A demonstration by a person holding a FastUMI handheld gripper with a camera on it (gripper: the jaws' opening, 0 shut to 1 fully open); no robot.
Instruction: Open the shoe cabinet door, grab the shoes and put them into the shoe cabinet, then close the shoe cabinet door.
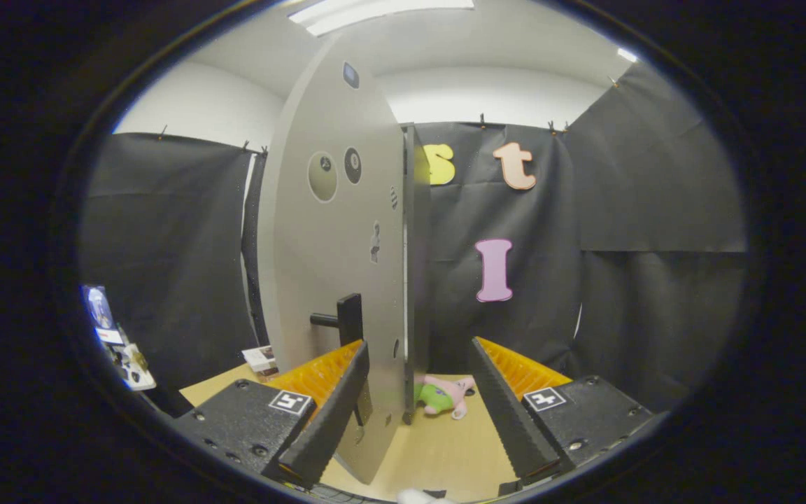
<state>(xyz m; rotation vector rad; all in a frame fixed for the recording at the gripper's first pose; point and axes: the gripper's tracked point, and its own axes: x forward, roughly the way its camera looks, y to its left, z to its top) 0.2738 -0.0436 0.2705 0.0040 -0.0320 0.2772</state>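
The grey shoe cabinet door (329, 259) stands upright just ahead, with round stickers on its face and a black handle (343, 318) near its right edge. A dark upright strip of the cabinet (418, 245) runs along that edge. My gripper (418, 346) is open. The door's lower part passes just inside the left finger (333, 413), and the handle sits right above that fingertip. Beyond the fingers, on the wooden tabletop (438, 448), lies a pink and green plush item (443, 396) that looks like a soft slipper. Nothing is held between the fingers.
A small white box (260, 358) lies on the table left of the door. A stand with a small device (115, 339) is at the far left. Black cloth walls close in the booth on all sides. Something white (417, 497) pokes up right under the gripper.
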